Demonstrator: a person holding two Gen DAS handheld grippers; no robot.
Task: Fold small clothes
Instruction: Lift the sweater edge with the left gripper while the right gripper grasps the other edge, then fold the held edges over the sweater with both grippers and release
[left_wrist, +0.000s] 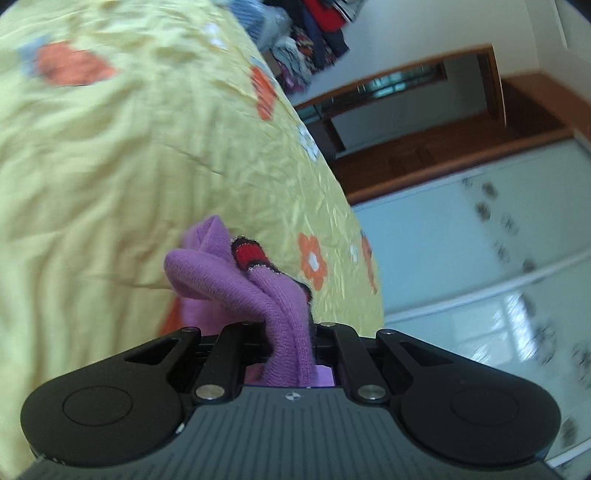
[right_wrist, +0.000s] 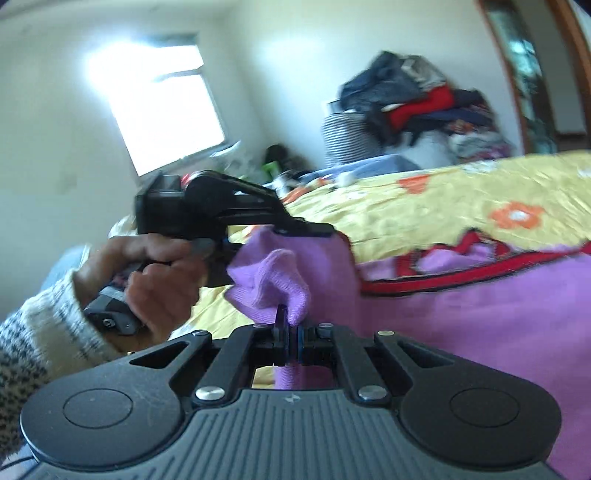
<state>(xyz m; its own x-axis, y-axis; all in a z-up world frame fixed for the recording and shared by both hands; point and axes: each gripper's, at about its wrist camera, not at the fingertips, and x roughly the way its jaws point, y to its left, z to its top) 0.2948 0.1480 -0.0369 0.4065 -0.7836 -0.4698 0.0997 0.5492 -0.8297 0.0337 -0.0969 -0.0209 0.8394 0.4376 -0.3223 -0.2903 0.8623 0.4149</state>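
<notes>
Right wrist view: purple garment (right_wrist: 461, 325) is pinched by both the right gripper (right_wrist: 286, 332) and left gripper (right_wrist: 295, 230), lifted above the yellow bedspread (right_wrist: 424, 206) — mid-fold probably, so the held edge gets carried over next.

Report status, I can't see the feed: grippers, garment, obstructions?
Left gripper shut on purple garment. Right gripper shut on it too. Garment partly lifted over yellow floral bedspread. Nothing in the way; clothes pile well back.
</notes>
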